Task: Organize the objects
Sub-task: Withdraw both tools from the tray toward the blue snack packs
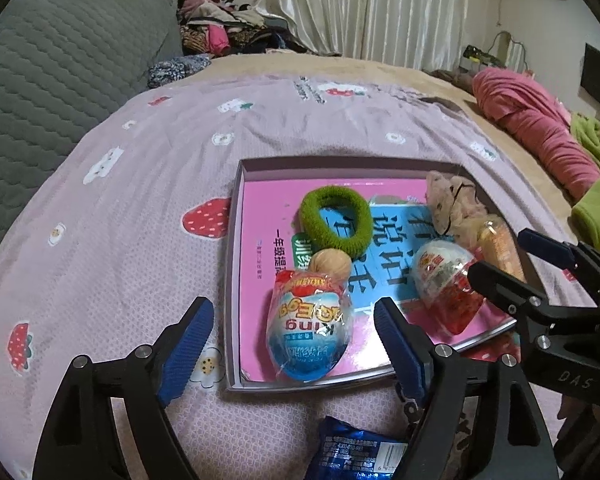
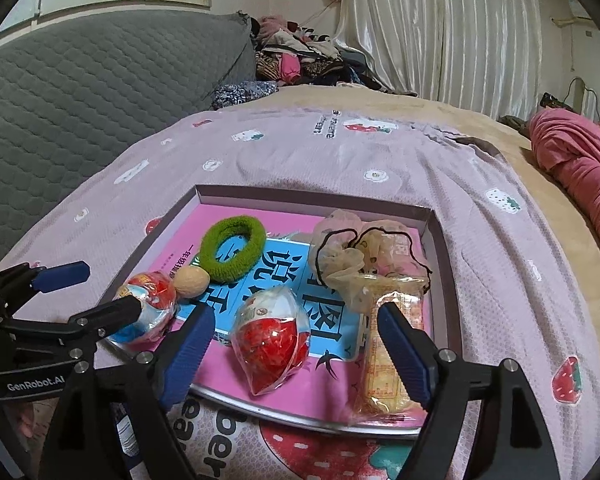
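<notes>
A shallow box lid (image 1: pixel 236 216) (image 2: pixel 444 248) lies on the bed with a pink and blue book inside. On the book lie a green hair tie (image 1: pixel 336 218) (image 2: pixel 232 248), a walnut (image 1: pixel 332 266) (image 2: pixel 192 282), a blue wrapped egg toy (image 1: pixel 310 332) (image 2: pixel 148 312), a red wrapped egg toy (image 1: pixel 444 284) (image 2: pixel 272 338), a beige mesh pouch (image 1: pixel 452 200) (image 2: pixel 340 260) and a wrapped snack pack (image 1: pixel 500 248) (image 2: pixel 388 360). My left gripper (image 1: pixel 292 348) is open, jaws either side of the blue egg. My right gripper (image 2: pixel 296 356) is open, jaws either side of the red egg.
A blue foil packet (image 1: pixel 356 452) lies on the pink strawberry sheet (image 1: pixel 120 240) in front of the box. A grey quilted cushion (image 1: pixel 60 80) stands at the left. Piled clothes (image 1: pixel 228 28) lie at the back, and a red blanket (image 1: pixel 540 132) at the right.
</notes>
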### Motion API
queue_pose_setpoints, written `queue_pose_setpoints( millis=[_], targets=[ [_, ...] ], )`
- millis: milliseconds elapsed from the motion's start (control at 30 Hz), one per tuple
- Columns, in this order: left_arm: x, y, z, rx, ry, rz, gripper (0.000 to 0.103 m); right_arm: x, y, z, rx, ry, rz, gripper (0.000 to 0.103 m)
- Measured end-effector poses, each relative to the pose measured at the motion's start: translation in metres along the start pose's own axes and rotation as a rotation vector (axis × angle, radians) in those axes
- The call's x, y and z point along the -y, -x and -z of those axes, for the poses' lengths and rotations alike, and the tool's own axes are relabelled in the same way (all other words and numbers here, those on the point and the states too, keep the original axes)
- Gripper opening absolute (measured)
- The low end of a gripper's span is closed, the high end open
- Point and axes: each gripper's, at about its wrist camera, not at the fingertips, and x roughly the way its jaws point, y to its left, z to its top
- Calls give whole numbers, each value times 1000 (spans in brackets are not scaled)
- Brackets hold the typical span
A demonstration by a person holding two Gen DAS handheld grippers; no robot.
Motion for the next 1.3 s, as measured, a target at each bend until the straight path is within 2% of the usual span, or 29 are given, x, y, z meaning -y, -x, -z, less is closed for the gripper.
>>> queue_pose_setpoints(
  millis=[367, 467, 633, 833, 1000, 1067, 1167, 1300],
  targets=[
    [-9, 27, -7, 65, 16, 26, 90, -4, 25, -1, 35, -23, 14, 91],
    [-15, 35, -9, 86, 29, 36, 103, -5, 30, -3, 38, -30, 25, 92],
    [-21, 46, -13, 105, 45, 44, 103, -7, 42, -8, 43, -36, 42, 93],
    [-11, 60, -10, 117, 26, 41, 103, -7, 68, -4, 44, -45, 60, 95],
    [0, 86, -4, 137, 17, 35, 103, -2, 93, -5, 46, -51, 87, 95],
    [2, 105, -3, 175, 32, 37, 103, -2, 103, -6, 39, -50, 82, 96],
    [2, 120, 1, 160, 32, 48, 103, -1, 120, -6, 53, -56, 84, 96],
    [1, 142, 9, 139, 33, 17, 103, -4, 141, -4, 63, -66, 65, 96]
  ],
)
